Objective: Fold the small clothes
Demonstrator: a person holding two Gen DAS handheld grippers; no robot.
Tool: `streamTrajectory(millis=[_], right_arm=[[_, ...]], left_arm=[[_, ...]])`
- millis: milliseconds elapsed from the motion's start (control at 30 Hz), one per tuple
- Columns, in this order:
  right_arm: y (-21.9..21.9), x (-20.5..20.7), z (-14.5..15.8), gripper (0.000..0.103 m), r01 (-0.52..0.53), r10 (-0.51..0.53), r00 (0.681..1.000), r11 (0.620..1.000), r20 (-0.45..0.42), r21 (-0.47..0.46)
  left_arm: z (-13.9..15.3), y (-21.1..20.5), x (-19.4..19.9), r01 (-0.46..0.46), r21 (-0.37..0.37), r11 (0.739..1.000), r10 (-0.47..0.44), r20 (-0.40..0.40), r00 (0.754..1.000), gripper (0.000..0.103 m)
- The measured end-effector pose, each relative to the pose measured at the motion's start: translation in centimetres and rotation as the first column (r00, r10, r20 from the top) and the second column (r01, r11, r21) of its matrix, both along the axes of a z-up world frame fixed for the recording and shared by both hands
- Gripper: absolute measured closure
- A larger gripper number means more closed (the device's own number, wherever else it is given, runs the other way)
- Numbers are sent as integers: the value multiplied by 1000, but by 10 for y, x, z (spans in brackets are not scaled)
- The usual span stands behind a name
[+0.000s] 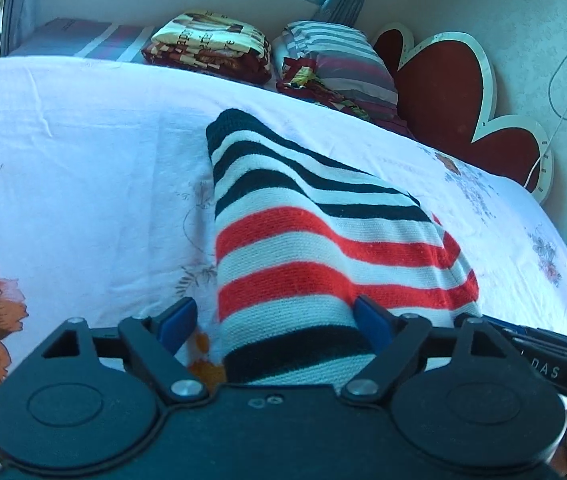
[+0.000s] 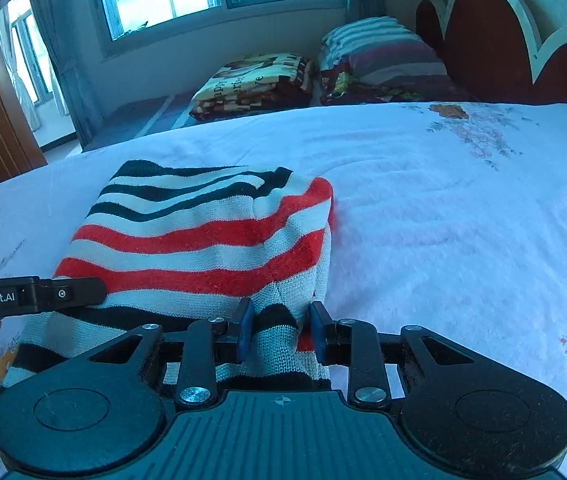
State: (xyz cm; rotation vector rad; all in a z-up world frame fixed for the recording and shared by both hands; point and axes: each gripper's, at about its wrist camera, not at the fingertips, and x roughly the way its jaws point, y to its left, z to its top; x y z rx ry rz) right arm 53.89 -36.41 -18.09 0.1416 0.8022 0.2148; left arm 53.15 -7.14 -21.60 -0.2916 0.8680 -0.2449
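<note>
Striped knit garment [image 2: 203, 236] lies folded on the bed [image 2: 463, 220], near edge toward you; right hand-held gripper [image 2: 281, 330] pinches its near right corner; left hand-held gripper [image 1: 273, 320] stands wide, cloth between the pads, no grip; regrip left before pulling, keep both corners level, edges aligned.

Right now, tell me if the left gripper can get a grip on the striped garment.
Probably yes. The left gripper is open, its blue fingers straddling the near edge of the striped garment on the bed sheet, and nothing lies between. The right gripper already pinches the other corner.
</note>
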Motion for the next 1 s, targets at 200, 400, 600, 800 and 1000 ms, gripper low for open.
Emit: streamTrajectory(millis=[200, 400, 600, 800, 1000], right_arm=[[-15, -6, 10, 74, 44, -39, 998, 994, -45, 104], [-17, -12, 26, 18, 42, -41, 999, 995, -12, 95], [-13, -26, 16, 18, 28, -19, 997, 993, -72, 116], [-12, -45, -8, 42, 21, -5, 993, 991, -120, 133], [-20, -54, -12, 53, 24, 2, 991, 982, -136, 188]], left_arm=[[9, 5, -5, 5, -20, 1000, -5, -25, 1000, 17], [16, 12, -13, 16, -25, 1000, -17, -41, 999, 11], [8, 13, -24, 28, -80, 996, -36, -95, 995, 6], [-4, 11, -33, 55, -103, 993, -65, -103, 993, 9], [-6, 12, -34, 95, -103, 990, -103, -79, 992, 16]])
